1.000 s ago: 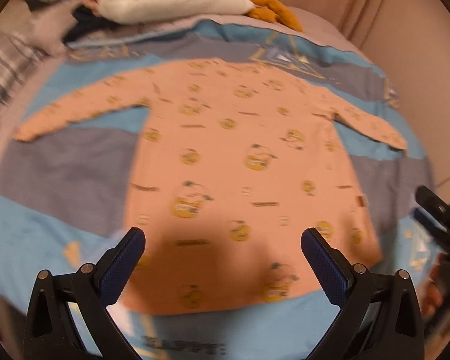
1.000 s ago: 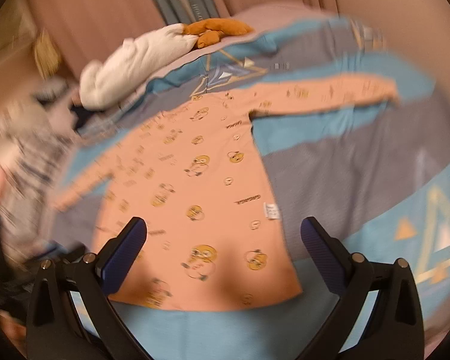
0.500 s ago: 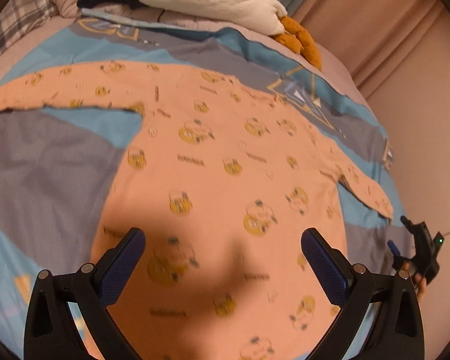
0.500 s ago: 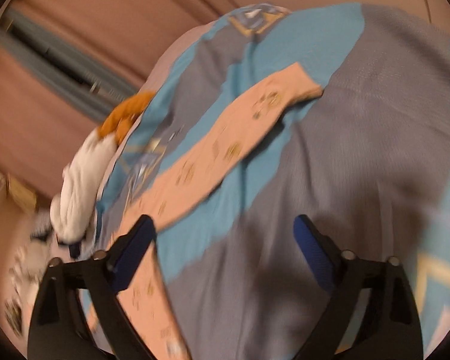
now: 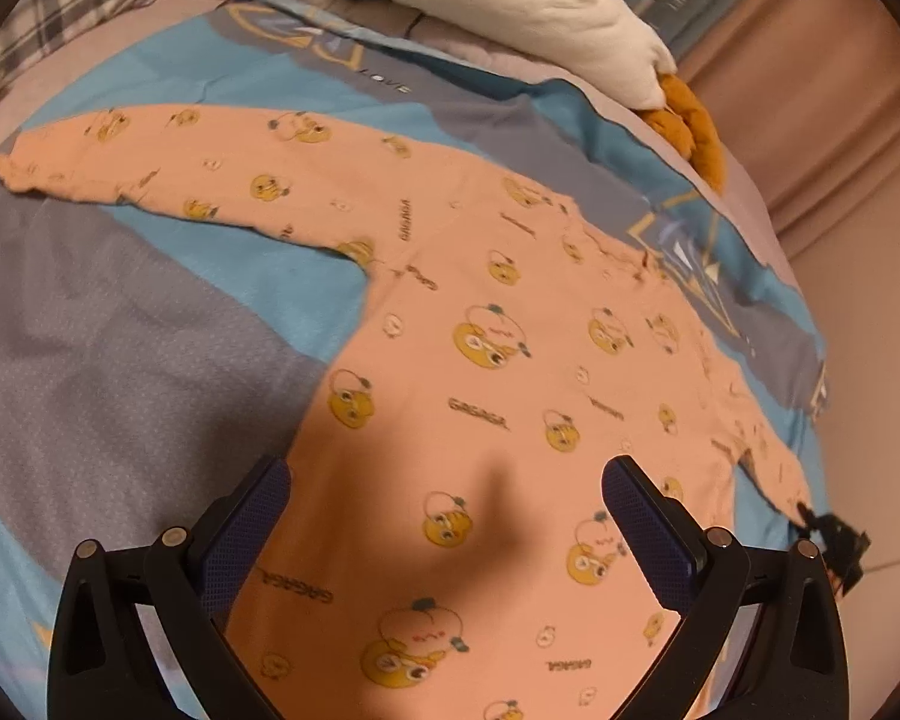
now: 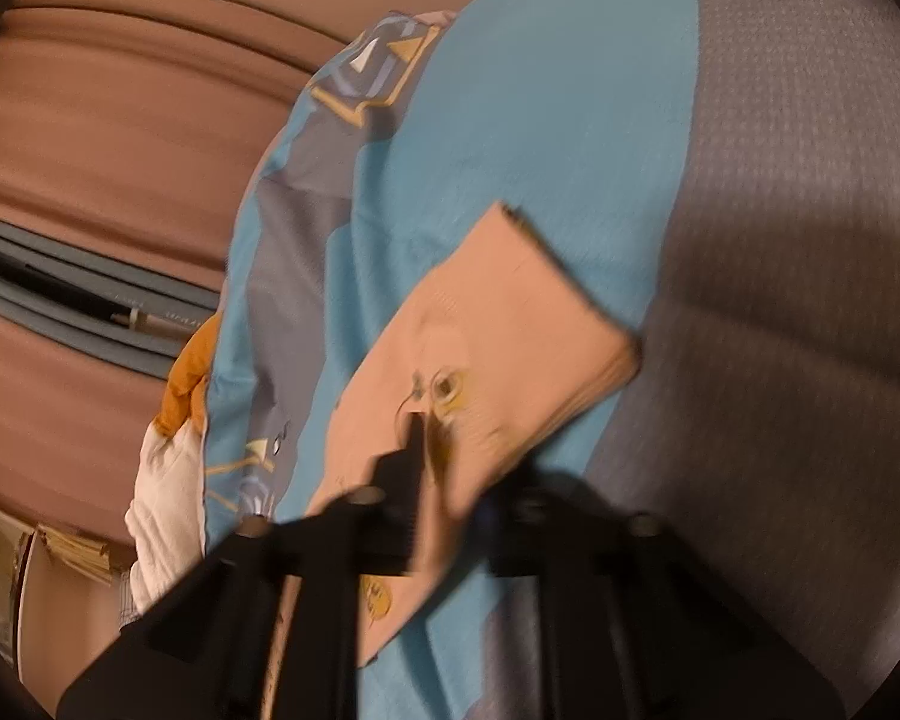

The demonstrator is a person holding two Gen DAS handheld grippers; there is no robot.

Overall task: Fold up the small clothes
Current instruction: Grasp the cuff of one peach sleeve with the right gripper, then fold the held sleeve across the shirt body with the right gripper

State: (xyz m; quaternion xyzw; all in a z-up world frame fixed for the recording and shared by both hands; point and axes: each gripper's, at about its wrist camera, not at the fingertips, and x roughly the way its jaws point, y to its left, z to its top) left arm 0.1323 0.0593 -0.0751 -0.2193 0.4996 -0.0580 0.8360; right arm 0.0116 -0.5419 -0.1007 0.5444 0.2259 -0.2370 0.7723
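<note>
The peach shirt (image 5: 480, 360) is spread flat on the blue and grey bedcover (image 5: 150, 330), sleeves out. The left gripper (image 5: 444, 540) is held over its lower body, fingers wide apart and empty. The right gripper (image 6: 444, 468) has just been clenched on the sleeve (image 6: 498, 330) near its cuff.

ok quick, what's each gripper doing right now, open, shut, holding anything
Left gripper: open, holding nothing, above the peach shirt.
Right gripper: jaws have just closed, pinching the shirt's sleeve.
</note>
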